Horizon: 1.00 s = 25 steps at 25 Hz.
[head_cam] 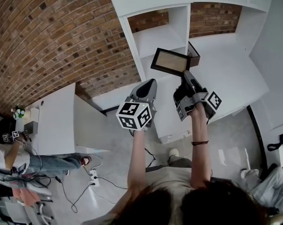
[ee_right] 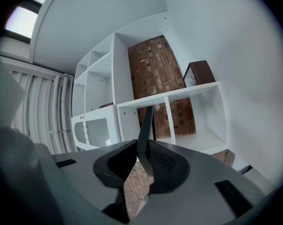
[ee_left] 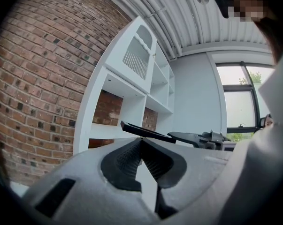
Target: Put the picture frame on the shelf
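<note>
Right claw (head_cam: 186,78) is clamped tight on the near edge of the picture frame (head_cam: 171,62), so the frame sticks out at about 11 o'clock from it. It's held up in front of the white shelf (head_cam: 162,36). Left claw (head_cam: 149,84) is pinched shut on nothing, hanging around the frame's 7 o'clock, just beside it.

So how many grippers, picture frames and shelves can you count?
Grippers: 2 (left gripper, right gripper)
Picture frames: 2 (black picture frame in the right gripper, brown frame on the shelf)
White shelf unit: 1
Total: 5
</note>
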{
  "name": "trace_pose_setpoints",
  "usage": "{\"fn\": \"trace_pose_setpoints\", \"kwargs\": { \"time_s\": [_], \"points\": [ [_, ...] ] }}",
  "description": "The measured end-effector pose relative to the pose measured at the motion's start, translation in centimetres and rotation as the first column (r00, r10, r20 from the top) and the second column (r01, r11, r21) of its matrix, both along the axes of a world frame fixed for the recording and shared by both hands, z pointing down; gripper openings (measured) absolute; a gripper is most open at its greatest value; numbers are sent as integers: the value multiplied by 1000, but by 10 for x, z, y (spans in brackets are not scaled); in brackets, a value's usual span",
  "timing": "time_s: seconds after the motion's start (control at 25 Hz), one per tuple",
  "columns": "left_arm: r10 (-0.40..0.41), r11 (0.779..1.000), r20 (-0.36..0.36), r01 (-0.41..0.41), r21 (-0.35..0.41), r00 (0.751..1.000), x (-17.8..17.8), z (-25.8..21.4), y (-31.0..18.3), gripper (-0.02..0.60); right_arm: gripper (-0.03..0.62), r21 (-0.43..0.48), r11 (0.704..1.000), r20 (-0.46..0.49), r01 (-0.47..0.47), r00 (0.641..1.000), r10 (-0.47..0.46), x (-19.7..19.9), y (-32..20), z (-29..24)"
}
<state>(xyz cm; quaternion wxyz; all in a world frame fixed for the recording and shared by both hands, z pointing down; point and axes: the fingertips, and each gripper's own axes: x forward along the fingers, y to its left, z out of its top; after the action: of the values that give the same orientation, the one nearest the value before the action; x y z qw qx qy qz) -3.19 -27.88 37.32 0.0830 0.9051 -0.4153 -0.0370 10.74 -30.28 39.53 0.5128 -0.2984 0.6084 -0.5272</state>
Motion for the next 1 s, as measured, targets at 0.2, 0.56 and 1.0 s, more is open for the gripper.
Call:
{"fn": "trace_pose_setpoints", "kwargs": {
  "time_s": [0.2, 0.56, 1.0],
  "points": [
    [-50, 999, 0, 50, -8, 999, -4, 2, -14, 11, 74, -2, 1000, 4, 31, 1000, -31, 1, -21, 0],
    [-109, 994, -10, 109, -12, 994, 1, 6, -32, 11, 74, 2, 995, -17, 102, 995, -102, -1, -45, 4],
    [-144, 989, -14, 144, -20, 989, 1, 13, -47, 11, 74, 21, 990, -36, 139, 990, -138, -4, -67, 4]
  ]
}}
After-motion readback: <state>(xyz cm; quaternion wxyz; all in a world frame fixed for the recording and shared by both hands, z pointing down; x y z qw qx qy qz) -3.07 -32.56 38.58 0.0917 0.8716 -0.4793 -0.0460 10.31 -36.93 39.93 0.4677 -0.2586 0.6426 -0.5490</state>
